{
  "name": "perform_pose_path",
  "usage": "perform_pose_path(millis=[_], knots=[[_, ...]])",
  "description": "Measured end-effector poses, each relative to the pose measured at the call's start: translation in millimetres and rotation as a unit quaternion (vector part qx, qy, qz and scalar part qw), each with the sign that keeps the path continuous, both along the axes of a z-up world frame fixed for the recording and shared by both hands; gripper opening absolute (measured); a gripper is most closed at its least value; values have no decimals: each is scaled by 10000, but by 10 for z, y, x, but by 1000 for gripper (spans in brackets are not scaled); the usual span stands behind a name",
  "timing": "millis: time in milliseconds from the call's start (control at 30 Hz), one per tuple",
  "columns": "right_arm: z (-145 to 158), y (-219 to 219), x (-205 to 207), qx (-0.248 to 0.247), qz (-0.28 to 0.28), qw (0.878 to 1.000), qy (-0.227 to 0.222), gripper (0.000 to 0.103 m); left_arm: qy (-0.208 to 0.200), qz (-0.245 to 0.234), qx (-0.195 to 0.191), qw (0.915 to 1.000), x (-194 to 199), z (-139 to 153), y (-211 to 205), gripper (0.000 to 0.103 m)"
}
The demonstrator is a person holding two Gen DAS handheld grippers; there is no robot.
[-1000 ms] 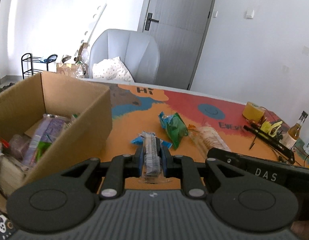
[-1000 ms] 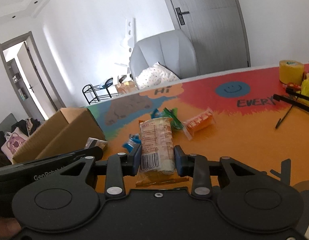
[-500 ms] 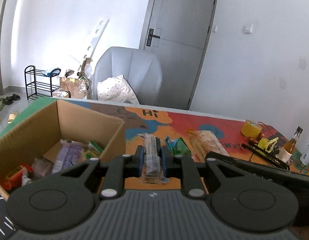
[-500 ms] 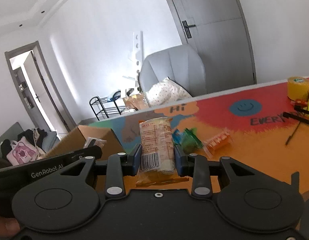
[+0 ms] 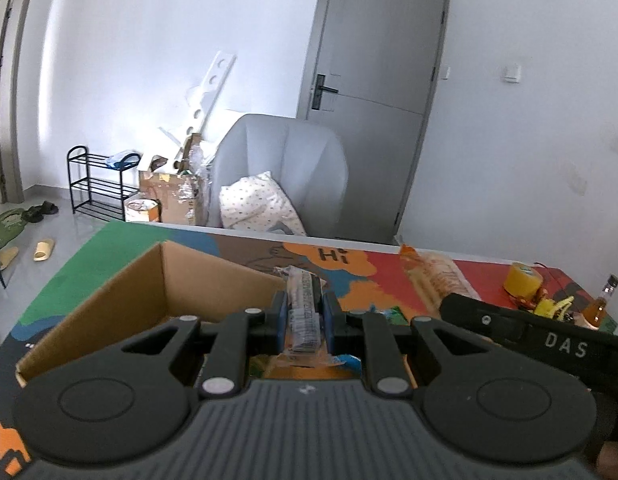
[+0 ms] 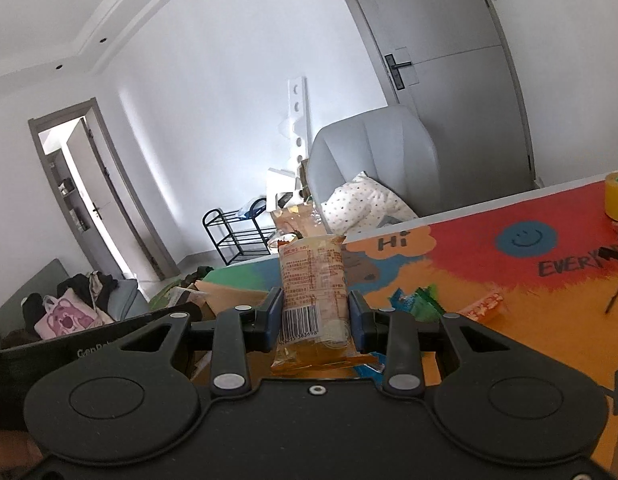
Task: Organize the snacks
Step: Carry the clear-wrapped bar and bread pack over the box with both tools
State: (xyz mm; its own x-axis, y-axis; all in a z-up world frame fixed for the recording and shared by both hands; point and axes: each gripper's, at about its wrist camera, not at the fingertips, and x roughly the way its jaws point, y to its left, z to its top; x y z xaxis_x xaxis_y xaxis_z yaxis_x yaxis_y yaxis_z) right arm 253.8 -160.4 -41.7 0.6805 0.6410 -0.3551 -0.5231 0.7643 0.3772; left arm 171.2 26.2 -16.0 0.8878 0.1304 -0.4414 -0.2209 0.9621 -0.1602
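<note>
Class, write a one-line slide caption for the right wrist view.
Right tool grips an orange snack packet above the colourful table, cardboard box behind.

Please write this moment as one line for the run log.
left gripper: shut on thin snack pack | right gripper: shut on orange snack pack | cardboard box: open, ahead-left | phase: carrying

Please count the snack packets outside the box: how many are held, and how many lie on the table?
Held: 2 (thin clear plastic packet, left tongs; orange-tinted clear plastic packet, right tongs)
Lying on table: 2 (green plastic packet; orange-red plastic packet)
Total: 4
</note>
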Motion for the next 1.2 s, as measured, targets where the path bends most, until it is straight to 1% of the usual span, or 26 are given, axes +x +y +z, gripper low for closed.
perform_pose_path(millis=[267, 633, 800, 867, 900, 933, 967, 1067, 1200], knots=[[15, 280, 45, -85, 206, 9997, 34, 33, 120, 210, -67, 9997, 23, 18, 302, 17], [99, 711, 51, -238, 568, 9981, -32, 33, 91, 583, -195, 9981, 2, 70, 805, 17], [127, 865, 44, -312, 684, 9972, -46, 33, 108, 700, -302, 9970, 30, 32, 944, 18], [130, 916, 42, -340, 738, 9967, -47, 33, 138, 787, -380, 9961, 32, 11, 992, 26], [130, 937, 35, -344, 762, 9965, -46, 33, 179, 802, -428, 9957, 39, -3, 1015, 29], [131, 961, 30, -351, 785, 9963, -42, 33, 182, 797, -468, 9956, 33, -8, 1035, 34], [132, 984, 27, -361, 805, 9961, -35, 33, 155, 790, -476, 9956, 16, -7, 1044, 39], [121, 1073, 39, -388, 879, 9954, 11, 33, 84, 888, -410, 9952, -50, 22, 1080, 48], [139, 1198, 53, -365, 1000, 9943, 64, 33, 25, 982, -438, 9942, -132, 58, 1149, 52]])
